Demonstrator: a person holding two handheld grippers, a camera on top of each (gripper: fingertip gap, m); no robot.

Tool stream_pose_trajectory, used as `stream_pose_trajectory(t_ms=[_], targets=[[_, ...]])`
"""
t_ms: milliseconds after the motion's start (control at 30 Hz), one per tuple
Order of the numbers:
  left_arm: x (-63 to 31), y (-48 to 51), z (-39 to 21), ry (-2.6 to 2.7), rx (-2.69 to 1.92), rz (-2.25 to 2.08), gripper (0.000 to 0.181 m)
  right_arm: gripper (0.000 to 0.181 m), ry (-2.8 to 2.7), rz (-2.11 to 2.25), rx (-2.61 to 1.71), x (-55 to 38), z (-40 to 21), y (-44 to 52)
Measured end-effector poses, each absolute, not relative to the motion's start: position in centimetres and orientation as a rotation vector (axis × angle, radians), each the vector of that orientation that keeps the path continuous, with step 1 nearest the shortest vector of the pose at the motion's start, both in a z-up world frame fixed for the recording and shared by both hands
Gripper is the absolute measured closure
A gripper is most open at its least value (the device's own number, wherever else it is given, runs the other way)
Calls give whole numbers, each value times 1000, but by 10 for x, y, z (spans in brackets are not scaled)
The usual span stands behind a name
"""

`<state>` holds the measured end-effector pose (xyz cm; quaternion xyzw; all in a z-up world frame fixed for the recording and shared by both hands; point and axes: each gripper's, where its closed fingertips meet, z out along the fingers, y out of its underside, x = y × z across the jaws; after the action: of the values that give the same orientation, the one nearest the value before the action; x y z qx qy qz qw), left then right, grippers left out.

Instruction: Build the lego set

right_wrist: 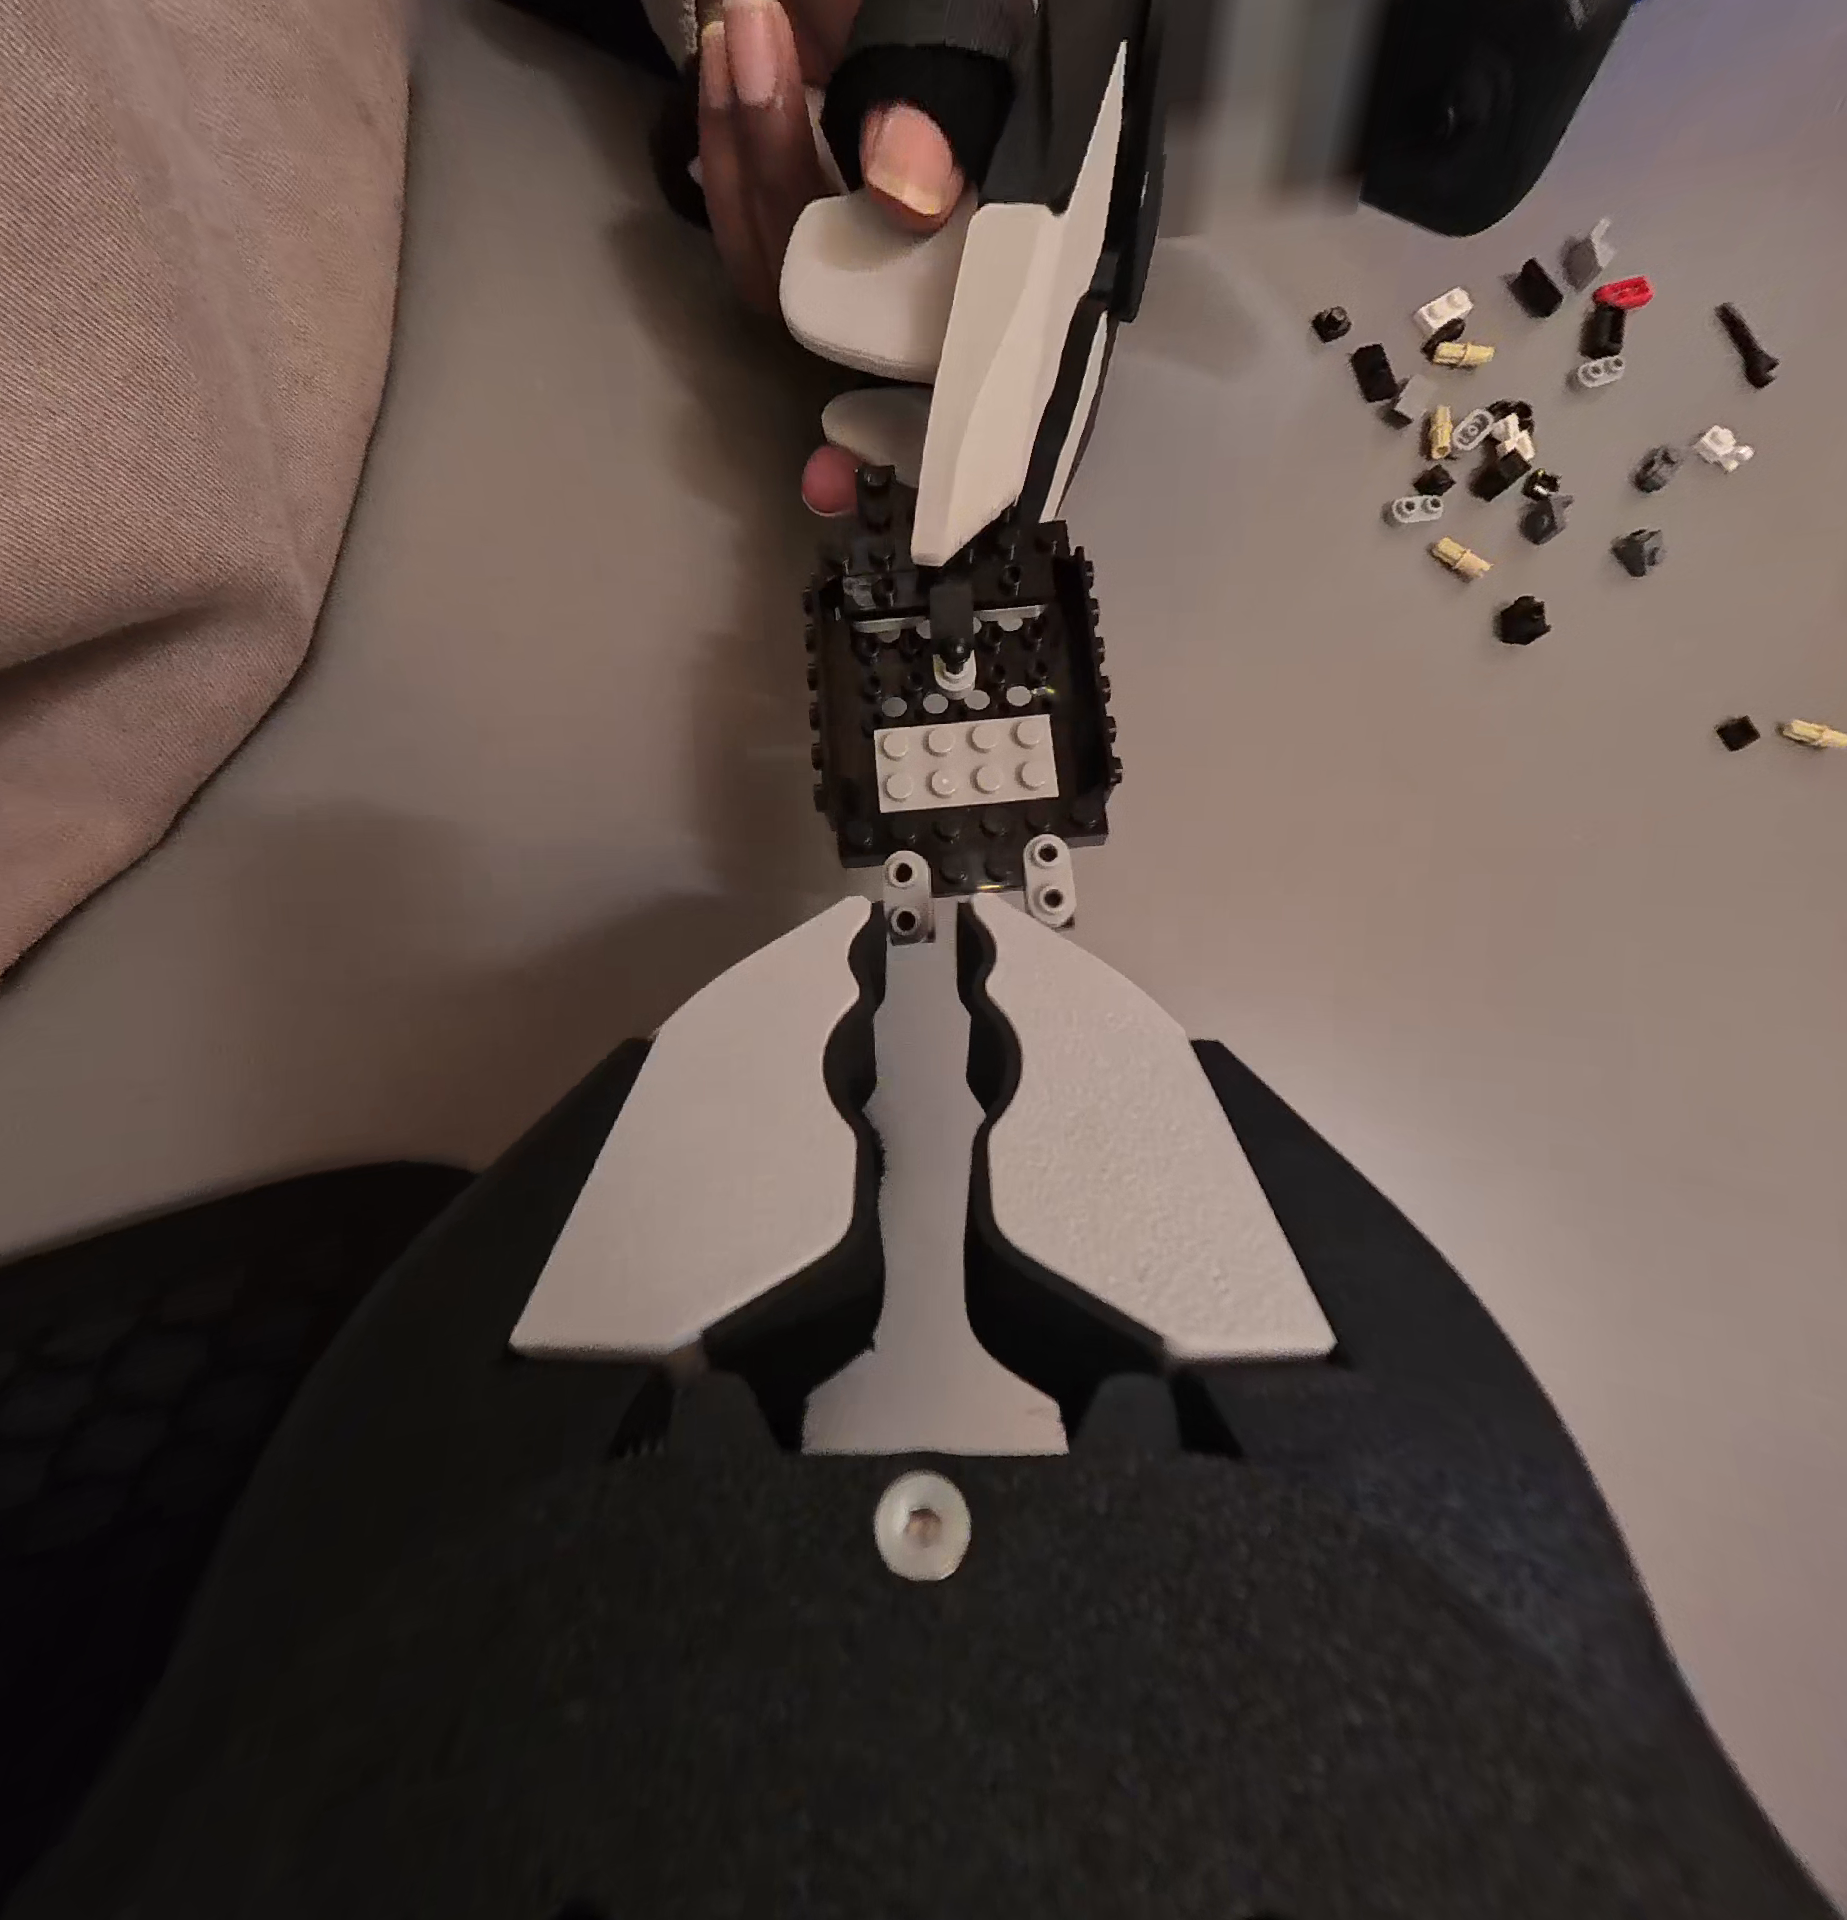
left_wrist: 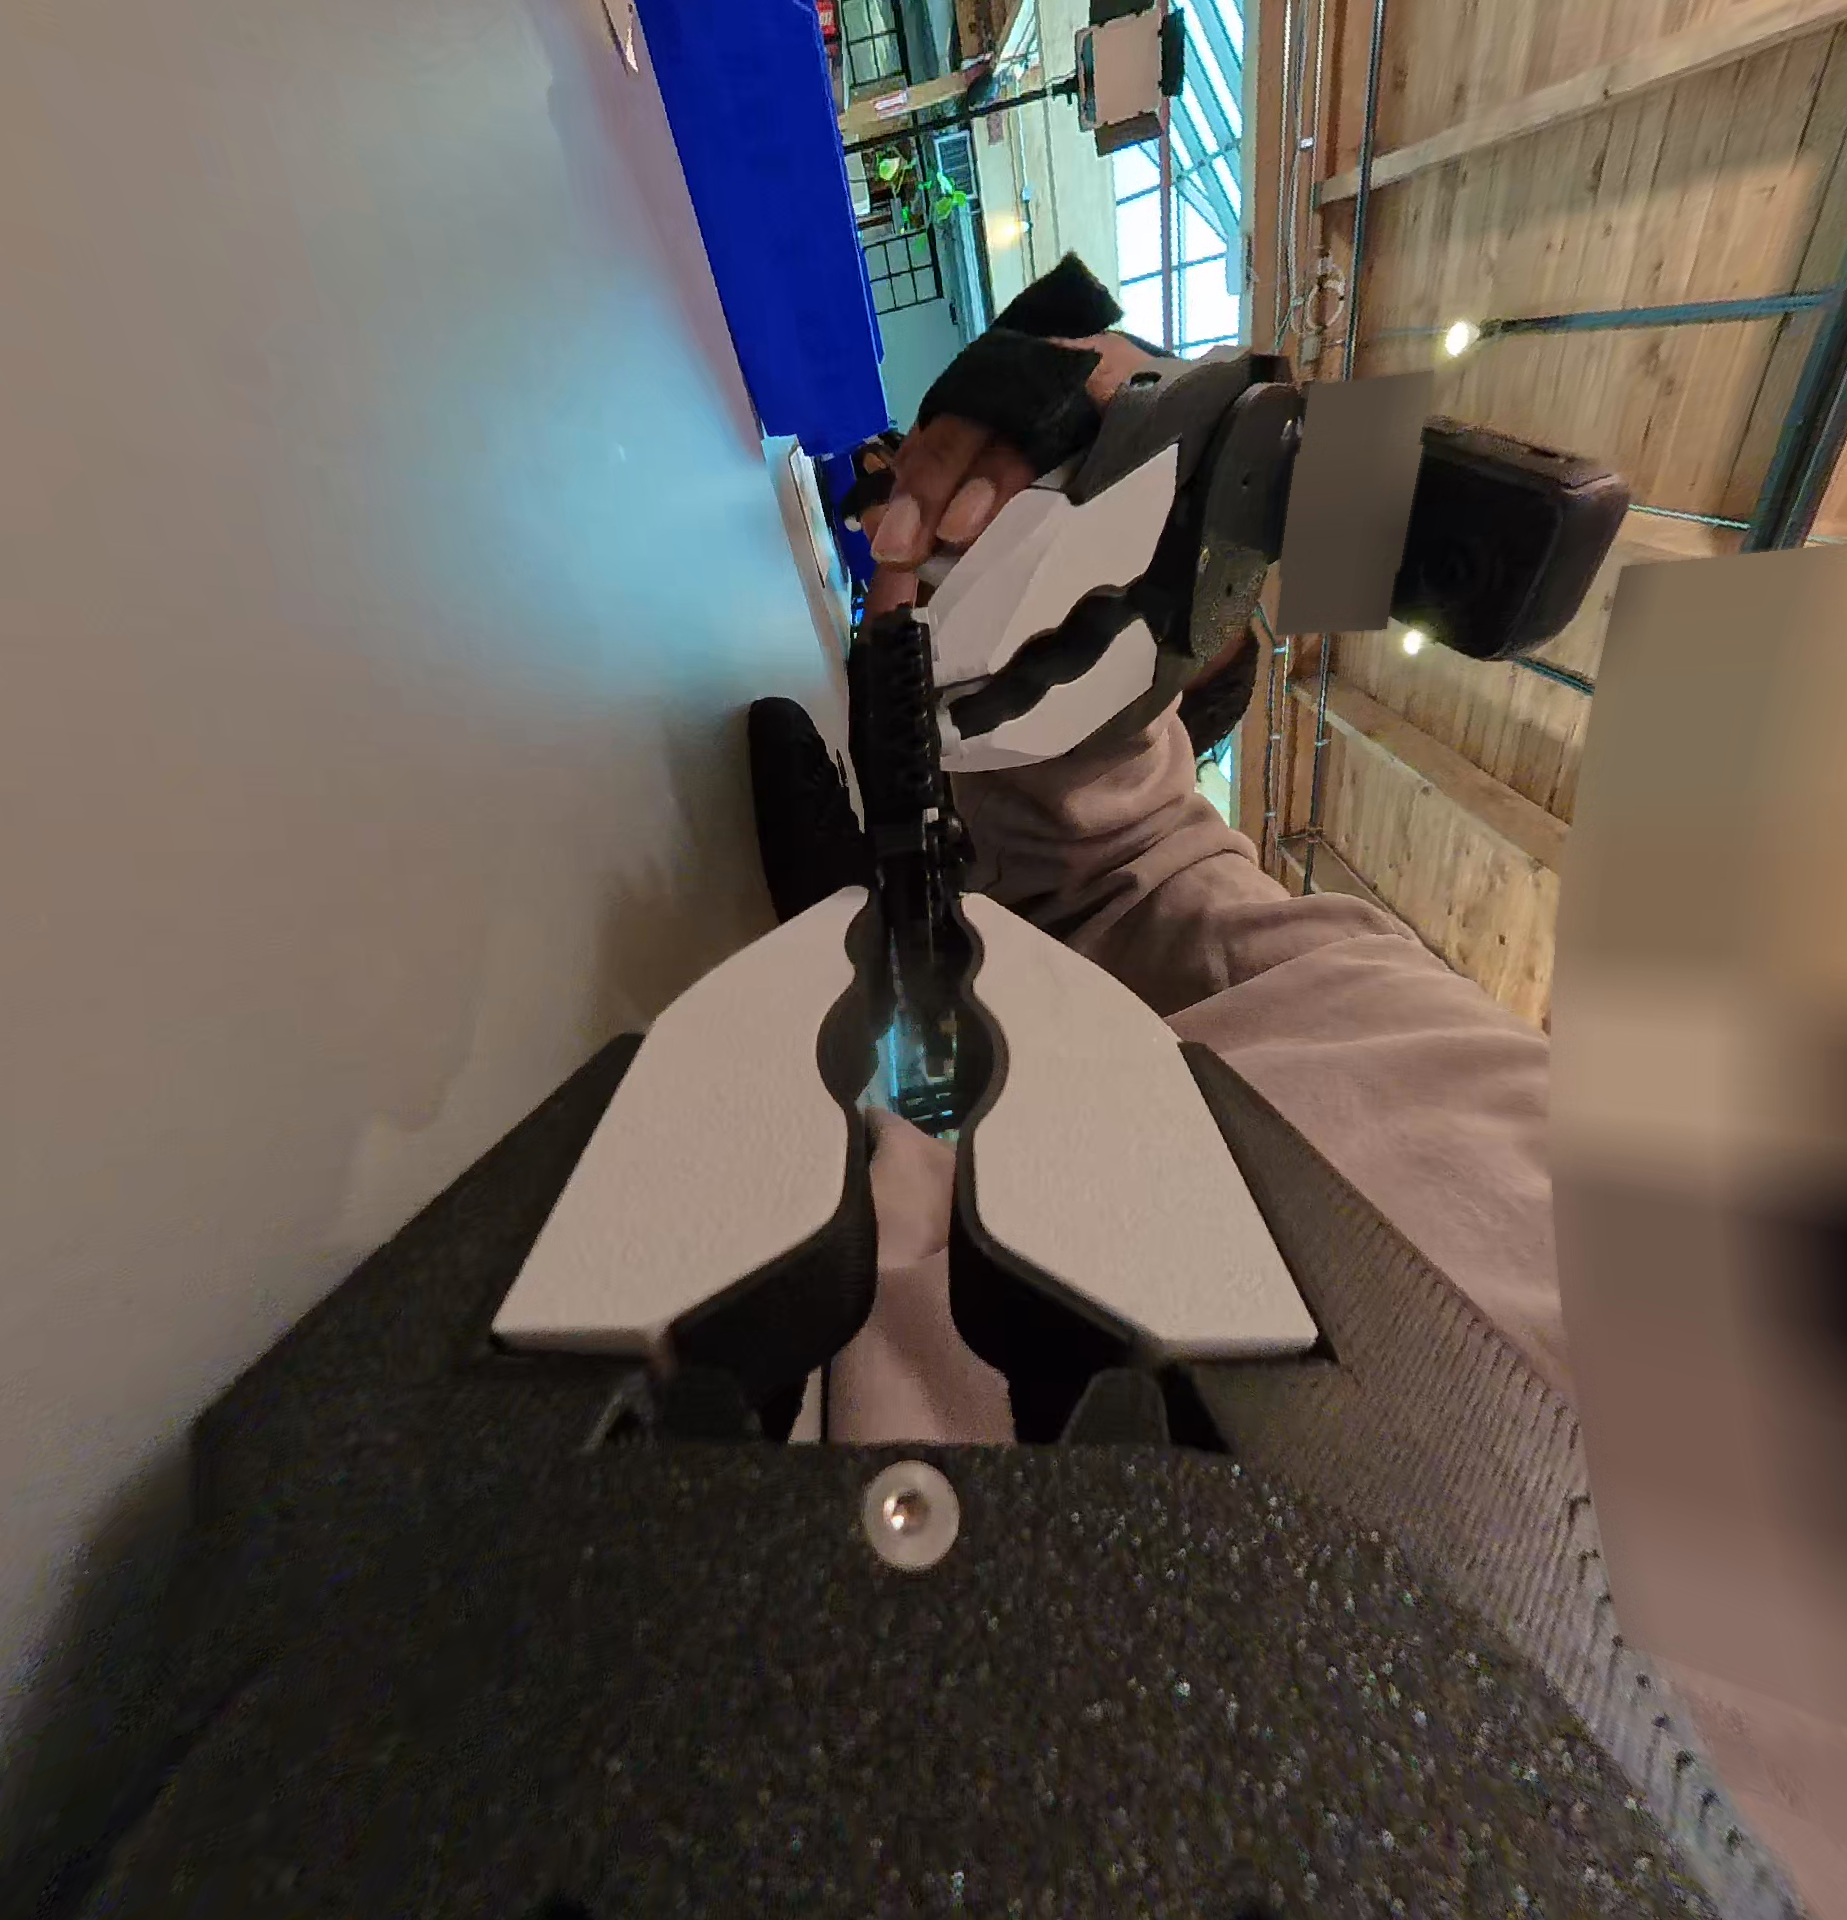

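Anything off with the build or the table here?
Nothing stands out. The black lego build looks intact, clamped in the left gripper; loose pieces lie scattered on the table to its right.

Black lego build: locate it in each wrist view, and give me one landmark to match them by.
Left wrist view: the black lego build shows edge-on at centre, rising out of the left gripper.
Right wrist view: the build is at centre with its studded face to the camera, just beyond this view's own fingertips.
Shared landmark: the left gripper, clamped on the build's edge; here it enters from the top.
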<state>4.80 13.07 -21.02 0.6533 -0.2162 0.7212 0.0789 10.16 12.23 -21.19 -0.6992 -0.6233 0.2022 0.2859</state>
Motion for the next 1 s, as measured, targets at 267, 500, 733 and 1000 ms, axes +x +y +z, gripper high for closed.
stream_pose_trajectory(t_ms=[267, 500, 733, 1000], targets=[[49, 132, -211, -600, 1947, 2160, 172, 163, -1647, 627, -1931, 103, -211, 122], [49, 131, -211, -584, 1939, 2163, 172, 163, -1523, 745, -1970, 105, -206, 122], [50, 129, -211, -563, 1924, 2160, 172, 163, -1439, 794, -1982, 103, -210, 118], [50, 128, -213, -578, 1932, 2154, 172, 167, -1301, 901, -1997, 101, -209, 117]])
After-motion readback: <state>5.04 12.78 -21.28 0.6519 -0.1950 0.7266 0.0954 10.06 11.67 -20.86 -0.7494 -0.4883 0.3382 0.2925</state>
